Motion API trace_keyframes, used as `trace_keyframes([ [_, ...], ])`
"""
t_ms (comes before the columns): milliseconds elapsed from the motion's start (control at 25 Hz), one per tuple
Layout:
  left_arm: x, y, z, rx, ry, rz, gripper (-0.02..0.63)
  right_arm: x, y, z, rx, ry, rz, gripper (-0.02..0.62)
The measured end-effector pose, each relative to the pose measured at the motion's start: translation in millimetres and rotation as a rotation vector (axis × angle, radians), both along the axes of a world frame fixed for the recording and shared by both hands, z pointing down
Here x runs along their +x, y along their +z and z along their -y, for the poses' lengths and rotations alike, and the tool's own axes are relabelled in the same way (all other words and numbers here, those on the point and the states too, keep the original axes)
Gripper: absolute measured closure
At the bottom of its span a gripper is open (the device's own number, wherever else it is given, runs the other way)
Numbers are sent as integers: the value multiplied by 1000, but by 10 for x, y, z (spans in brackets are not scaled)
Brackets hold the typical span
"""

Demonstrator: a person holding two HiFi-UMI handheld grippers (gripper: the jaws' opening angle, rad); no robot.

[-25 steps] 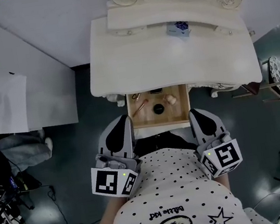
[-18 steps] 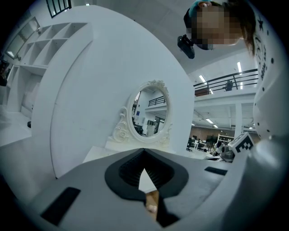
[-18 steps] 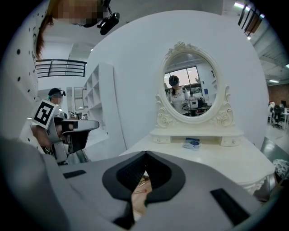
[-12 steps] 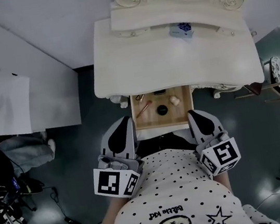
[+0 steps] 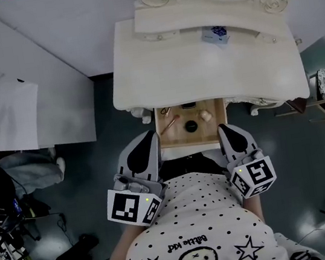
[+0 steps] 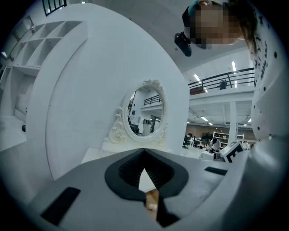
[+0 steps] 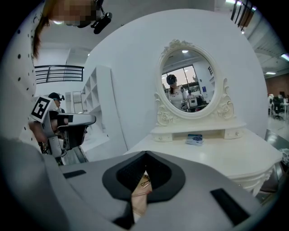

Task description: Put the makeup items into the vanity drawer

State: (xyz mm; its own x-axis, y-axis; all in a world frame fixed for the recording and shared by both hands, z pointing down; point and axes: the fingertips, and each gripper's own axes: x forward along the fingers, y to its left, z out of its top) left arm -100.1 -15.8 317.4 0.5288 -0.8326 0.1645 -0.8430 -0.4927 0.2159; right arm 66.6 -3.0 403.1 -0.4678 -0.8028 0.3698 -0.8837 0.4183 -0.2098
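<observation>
Lying diagonally in open drawer (image 5: 207, 132): slim makeup stick (image 5: 169, 123).

The person holds both grippers out in front of the waist, one on each side of the body, pointing forward and tipped slightly down. The left gripper (image 5: 149, 136) has its jaws pressed together with nothing between them. The right gripper (image 5: 223, 128) is the same, closed and empty. The left marker cube (image 5: 133, 207) and the right marker cube (image 5: 254, 178) sit close against the spotted shirt (image 5: 196, 225).
</observation>
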Motion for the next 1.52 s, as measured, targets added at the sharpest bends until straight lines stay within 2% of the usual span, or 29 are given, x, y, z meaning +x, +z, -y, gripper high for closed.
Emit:
trace_keyframes([
  [520,-100,-30,-39,16,21,-4,604,-66,-69,-81,15,39,4,587],
  [800,-337,16,-27,25,-20,2,604,-101,-38,-143,14,53,-9,588],
  [1000,-533,42,1,36,-54,34,604,-122,-54,-152,17,65,-17,588],
  [1520,-740,81,-33,58,-59,56,604,-267,-69,-199,19,54,-46,588],
])
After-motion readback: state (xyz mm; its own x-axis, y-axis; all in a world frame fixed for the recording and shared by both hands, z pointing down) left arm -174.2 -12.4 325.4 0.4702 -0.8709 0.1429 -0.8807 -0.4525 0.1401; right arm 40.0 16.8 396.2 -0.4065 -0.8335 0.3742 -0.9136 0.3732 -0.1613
